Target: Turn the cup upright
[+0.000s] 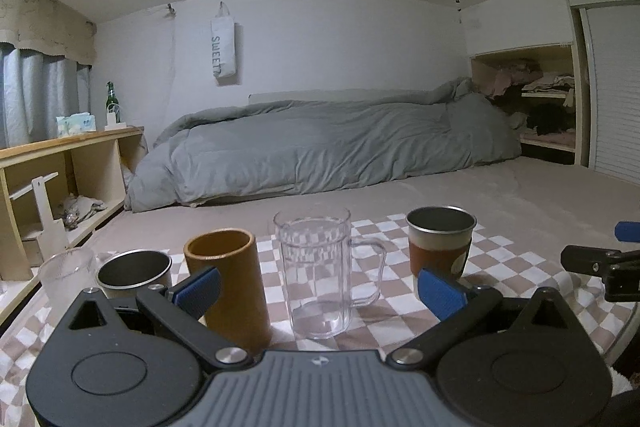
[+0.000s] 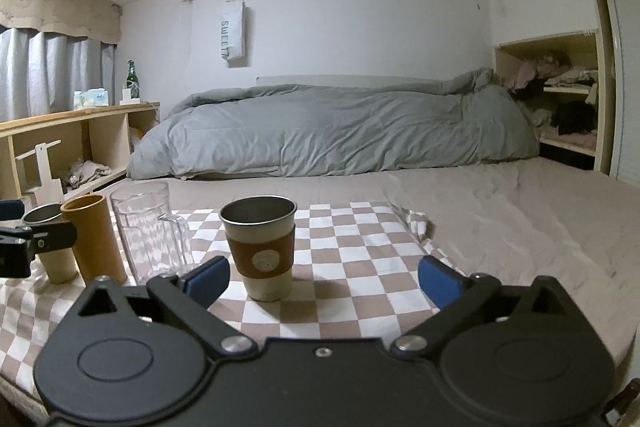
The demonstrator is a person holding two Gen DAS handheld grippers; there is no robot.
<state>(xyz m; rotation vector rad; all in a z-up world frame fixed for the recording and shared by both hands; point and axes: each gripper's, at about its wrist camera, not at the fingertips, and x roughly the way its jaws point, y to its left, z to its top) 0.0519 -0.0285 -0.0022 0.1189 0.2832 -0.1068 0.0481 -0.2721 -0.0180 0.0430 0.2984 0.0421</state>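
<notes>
Several cups stand upright in a row on a checkered cloth (image 1: 400, 303). A steel cup with a brown sleeve (image 2: 261, 247) stands just ahead of my right gripper (image 2: 324, 281), which is open and empty; the cup also shows in the left wrist view (image 1: 439, 245). A clear handled mug (image 1: 316, 273), a tan cylinder cup (image 1: 228, 283), a second steel cup (image 1: 134, 273) and a frosted cup (image 1: 66, 273) stand ahead of my left gripper (image 1: 318, 293), open and empty. The mug (image 2: 148, 229) and tan cup (image 2: 96, 239) show in the right view too.
The cloth lies on a beige bed (image 2: 500, 211) with a grey duvet (image 2: 332, 131) behind. A wooden shelf unit (image 1: 68, 167) with a green bottle (image 1: 111, 103) is at left, and a closet nook (image 1: 536, 99) at right. The right gripper's arm (image 1: 600, 263) shows at the left view's edge.
</notes>
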